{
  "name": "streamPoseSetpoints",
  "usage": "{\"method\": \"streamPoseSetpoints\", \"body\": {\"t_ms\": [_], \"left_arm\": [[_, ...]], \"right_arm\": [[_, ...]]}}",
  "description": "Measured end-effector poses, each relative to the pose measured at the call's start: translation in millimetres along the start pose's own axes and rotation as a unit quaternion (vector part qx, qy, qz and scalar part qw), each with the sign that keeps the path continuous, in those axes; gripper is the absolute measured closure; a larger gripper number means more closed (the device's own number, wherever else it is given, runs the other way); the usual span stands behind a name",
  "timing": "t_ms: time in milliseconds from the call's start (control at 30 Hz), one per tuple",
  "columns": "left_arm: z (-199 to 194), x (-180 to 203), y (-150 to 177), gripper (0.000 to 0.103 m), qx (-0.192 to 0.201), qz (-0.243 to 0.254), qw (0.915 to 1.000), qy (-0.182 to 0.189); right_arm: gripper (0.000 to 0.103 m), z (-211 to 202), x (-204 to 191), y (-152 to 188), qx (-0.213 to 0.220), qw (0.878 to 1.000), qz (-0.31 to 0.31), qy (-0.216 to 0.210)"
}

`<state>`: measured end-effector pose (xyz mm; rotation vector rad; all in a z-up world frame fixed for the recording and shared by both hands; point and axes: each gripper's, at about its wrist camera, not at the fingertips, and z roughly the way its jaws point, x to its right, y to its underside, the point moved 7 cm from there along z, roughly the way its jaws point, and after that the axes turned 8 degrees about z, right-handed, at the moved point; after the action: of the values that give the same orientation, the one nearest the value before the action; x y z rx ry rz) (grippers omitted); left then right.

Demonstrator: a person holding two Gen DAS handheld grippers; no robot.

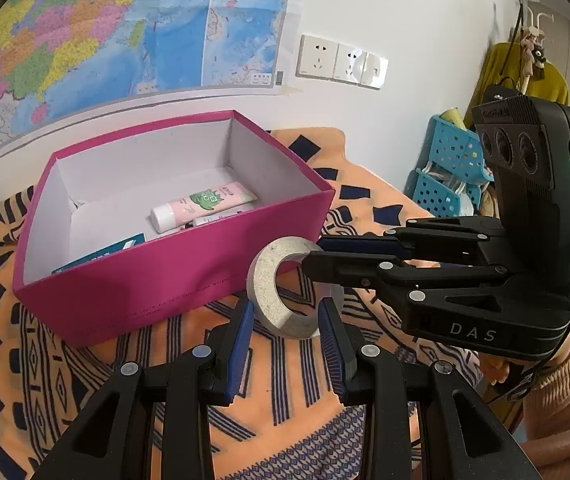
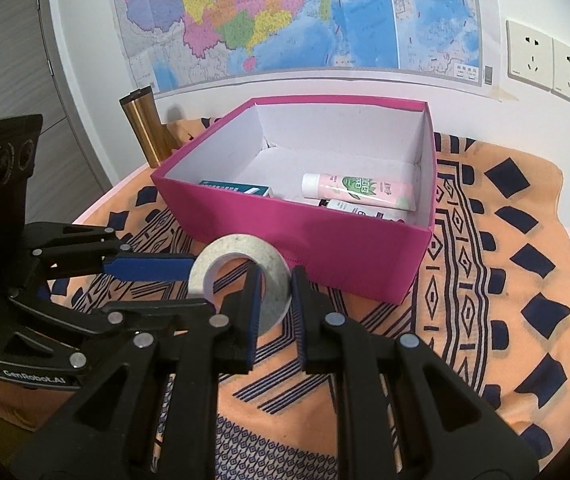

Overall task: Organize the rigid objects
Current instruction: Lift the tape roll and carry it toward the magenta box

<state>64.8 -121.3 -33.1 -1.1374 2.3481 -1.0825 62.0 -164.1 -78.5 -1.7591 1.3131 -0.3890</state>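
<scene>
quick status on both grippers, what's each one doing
Left gripper: open, its fingers either side of the tape roll, not gripping.
Right gripper: shut on the tape roll, holding it near the pink box.

wall map point(image 2: 285, 20), power sockets point(image 1: 341, 62), patterned orange cloth point(image 2: 505, 280), blue baskets point(image 1: 449, 168)

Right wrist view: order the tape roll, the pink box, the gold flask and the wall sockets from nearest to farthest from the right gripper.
1. tape roll, in the right gripper
2. pink box, just behind it
3. gold flask, back left beside the box
4. wall sockets, on the wall, upper right
</scene>
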Motion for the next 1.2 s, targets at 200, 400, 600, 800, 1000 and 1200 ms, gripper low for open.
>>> {"method": "streamPoseSetpoints", "body": {"t_ms": [200,400,600,800,1000,1200], "left_arm": [[-0.1,-0.7,-2.0,0.069,0.001,0.0,1.0,-0.001],[0.2,-1.1,-4.0,0.069,0.003,0.001,1.0,-0.002],[0.5,-2.0,-5.6,0.069,0.004,0.0,1.0,-0.002],[-0.5,-1.5,-6.8,0.069,0.007,0.001,1.0,-0.004],[-1.3,-2.1,-8.3,0.069,0.01,0.0,0.9999,-0.005],[-1.8,-1.4,-9.2,0.069,0.012,-0.001,0.9999,-0.007]], "right_arm": [[0.086,0.3,-0.5,-1.7,0.001,1.0,-0.001,0.0],[0.086,0.2,0.8,-5.3,0.003,1.0,-0.001,-0.001],[0.086,0.0,1.3,-6.6,0.005,1.0,-0.003,0.0],[0.086,-1.4,1.5,-8.2,0.008,1.0,-0.005,-0.001],[0.086,-3.0,1.5,-9.4,0.011,1.0,-0.007,-0.001],[0.086,-3.1,1.2,-10.9,0.015,1.0,-0.009,-0.002]]}}
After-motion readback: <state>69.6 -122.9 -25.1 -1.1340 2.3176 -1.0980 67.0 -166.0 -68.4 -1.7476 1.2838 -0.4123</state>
